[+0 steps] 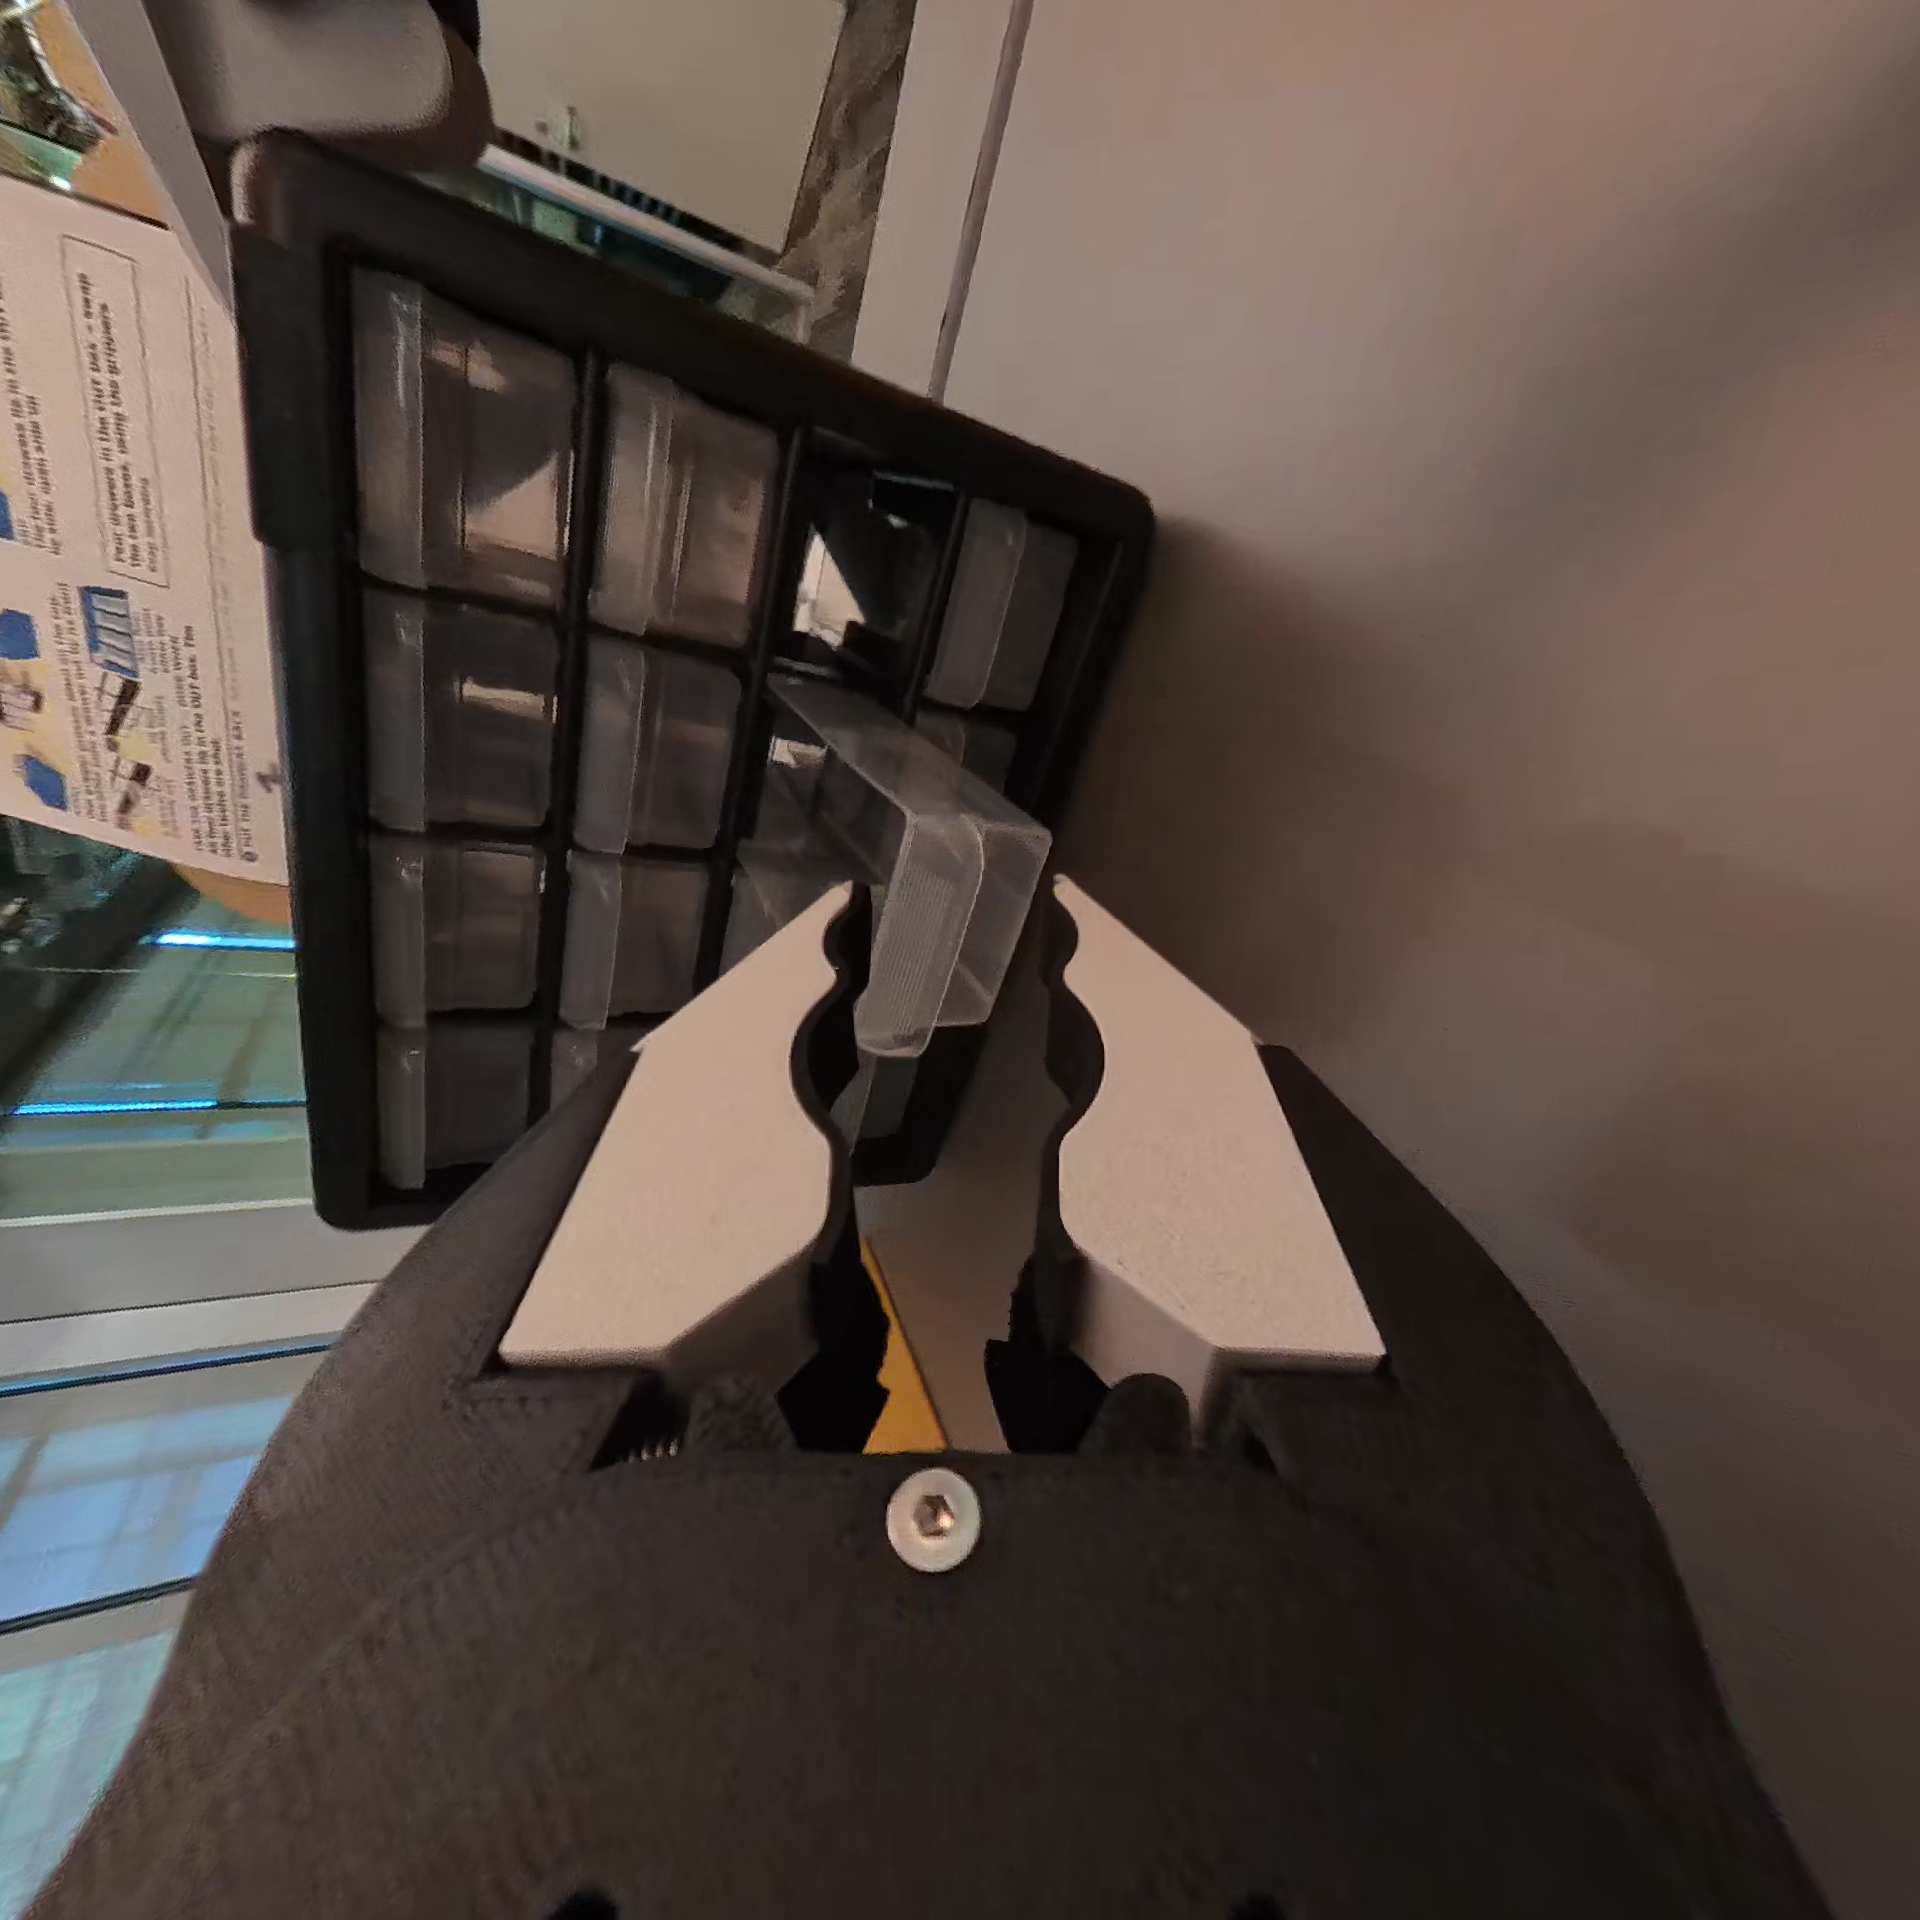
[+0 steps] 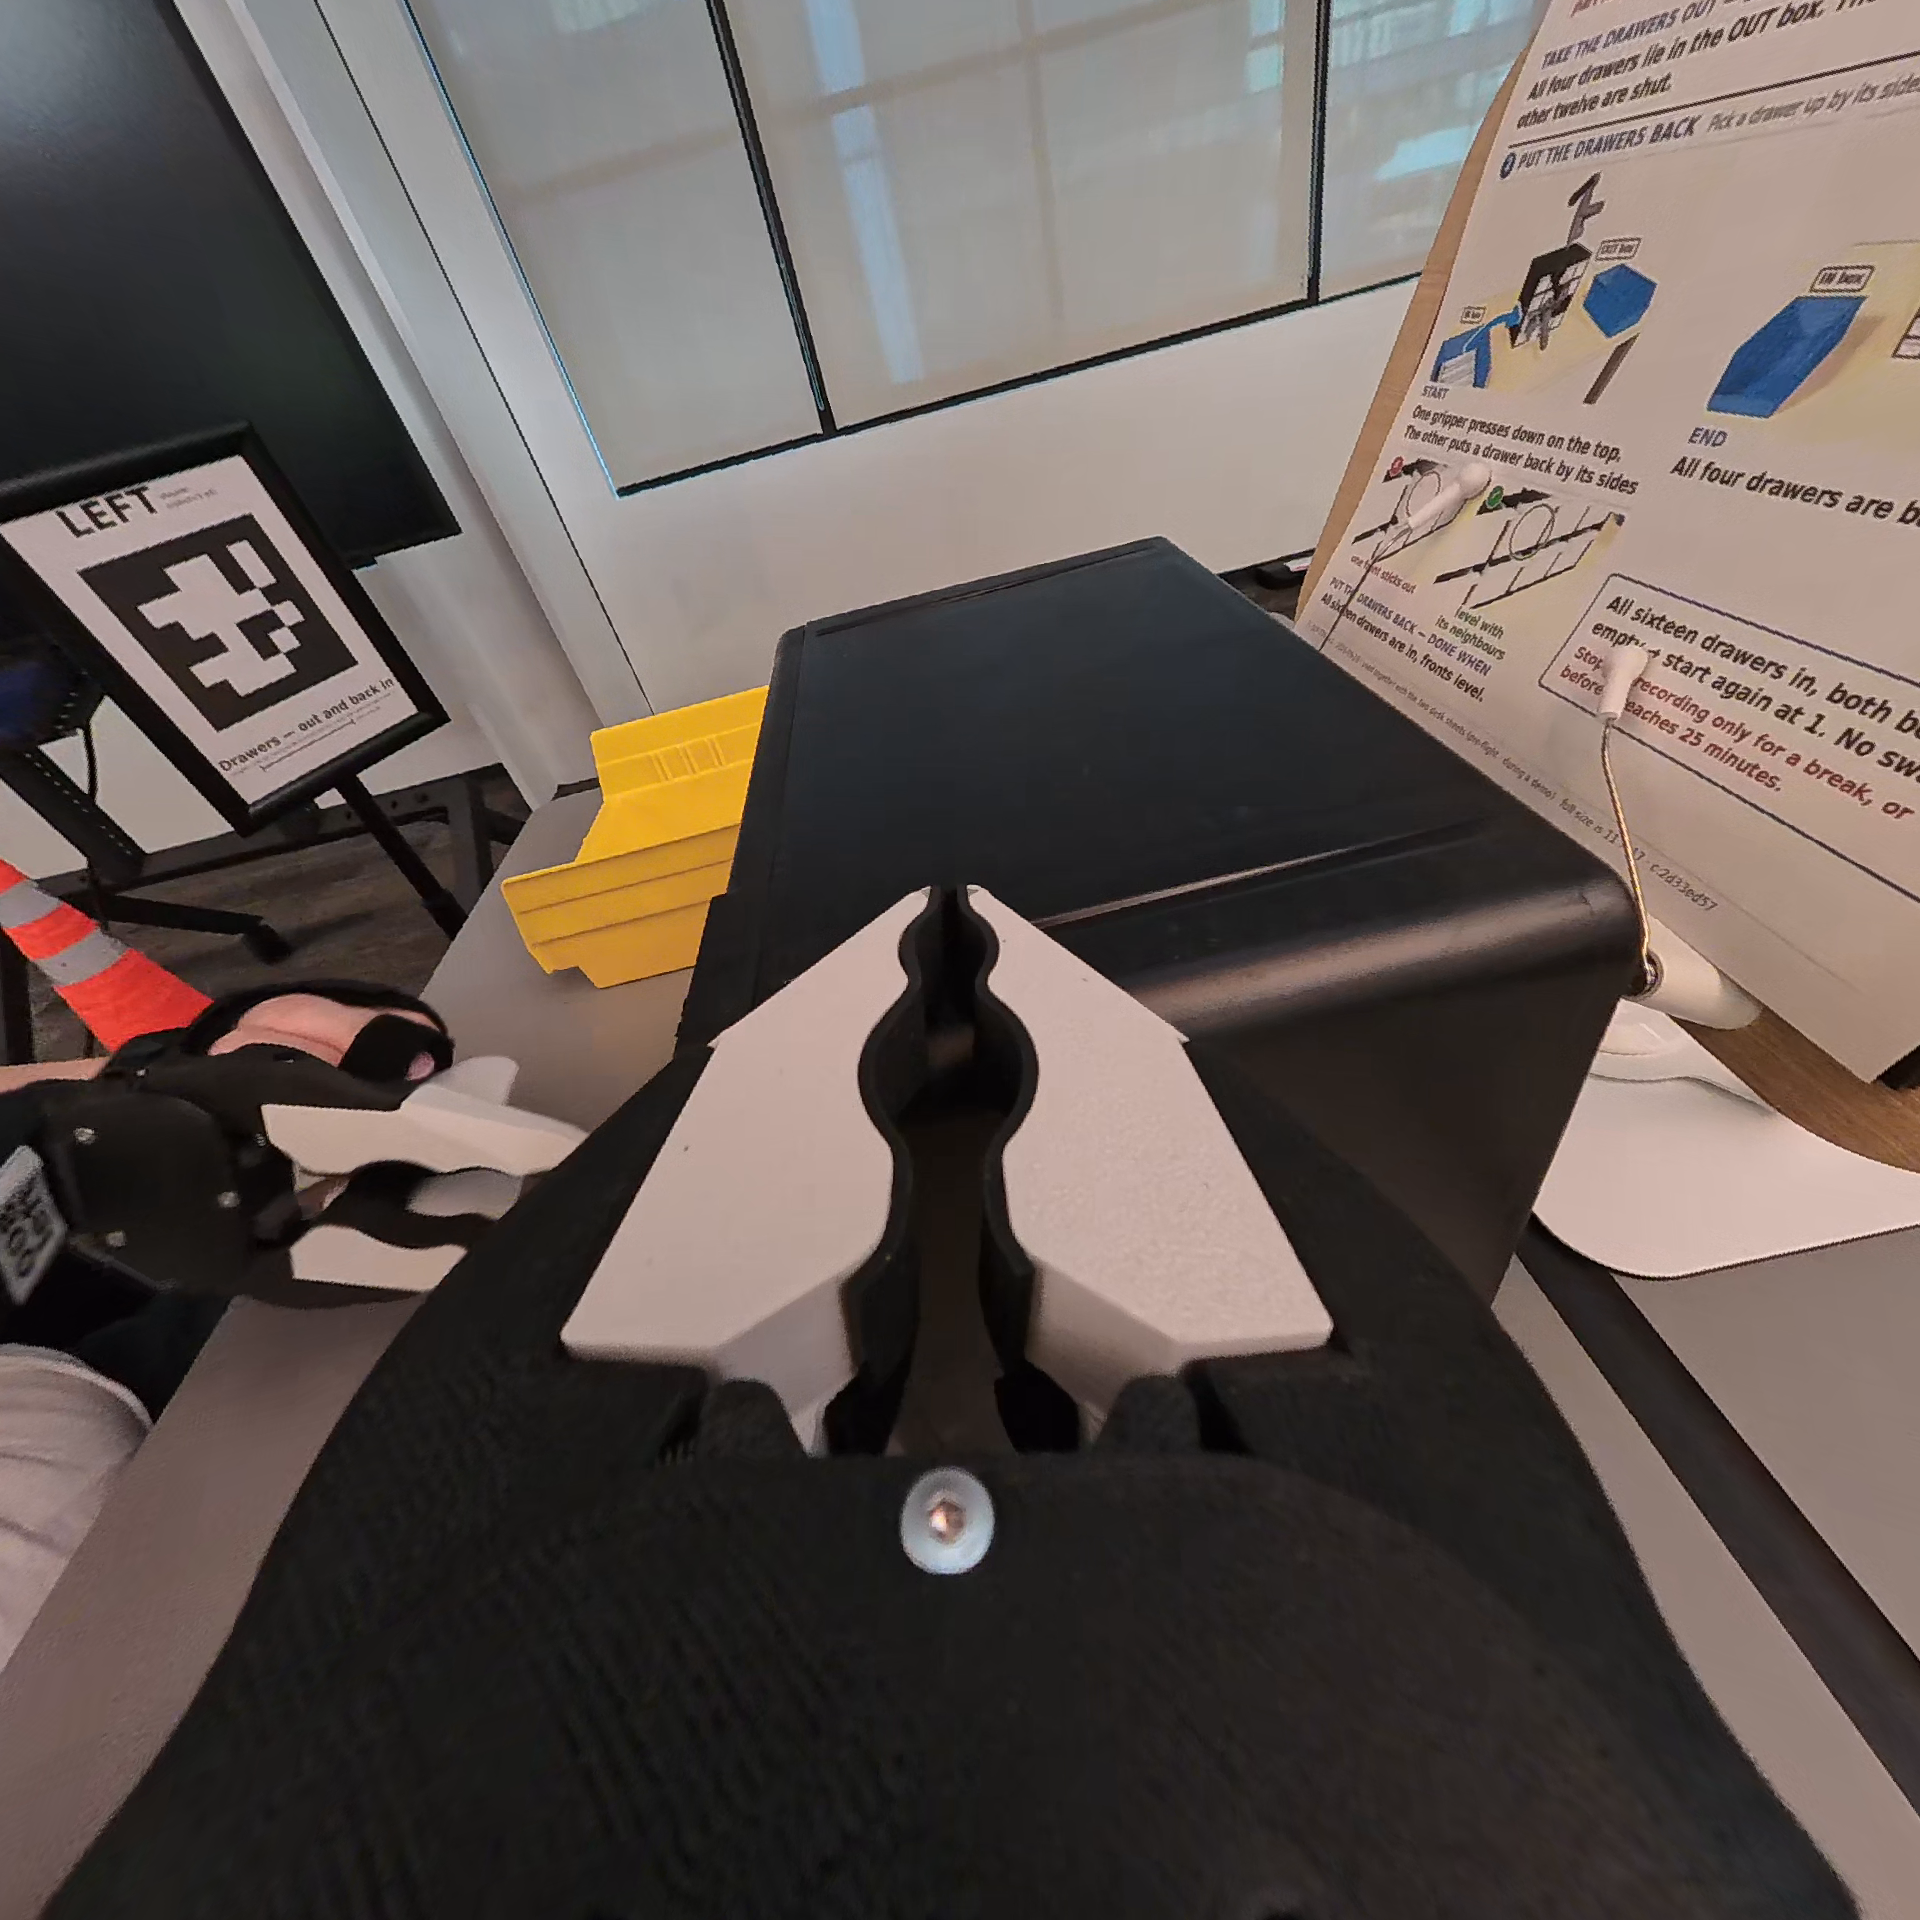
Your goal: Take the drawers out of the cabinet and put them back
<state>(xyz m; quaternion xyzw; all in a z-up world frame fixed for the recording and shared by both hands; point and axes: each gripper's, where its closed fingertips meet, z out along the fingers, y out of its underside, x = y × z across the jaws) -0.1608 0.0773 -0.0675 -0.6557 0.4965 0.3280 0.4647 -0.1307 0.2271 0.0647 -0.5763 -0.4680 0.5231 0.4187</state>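
At the centre of the left wrist view, a clear plastic drawer (image 1: pixel 914 831) is sticking partway out of the black cabinet (image 1: pixel 312 727), its ribbed front lip lying between the tips of the left tongs (image 1: pixel 951 914). The left tongs are standing narrowly apart around the drawer's front end; whether the white fingers (image 1: pixel 727 1122) are actually pressing on it I cannot tell. At about 12 o'clock from the drawer an empty slot (image 1: pixel 862 561) is showing in the cabinet's grid, while the other clear drawers (image 1: pixel 468 478), toward 9 and 10 o'clock, are sitting flush in their compartments. The view is rolled, so the grey counter (image 1: pixel 1507 727) is filling the 3 o'clock side.

In the right wrist view, the right tongs (image 2: pixel 948 904) are closed tip to tip with nothing between them, resting at the near edge of the cabinet's flat top. At 9 o'clock from the cabinet a yellow bin (image 2: pixel 634 862) is sitting on the counter, and at 2 o'clock a printed instruction sheet (image 2: pixel 1662 468) is standing. The left tongs, held in a gloved hand (image 2: pixel 312 1039), are showing at 8 o'clock
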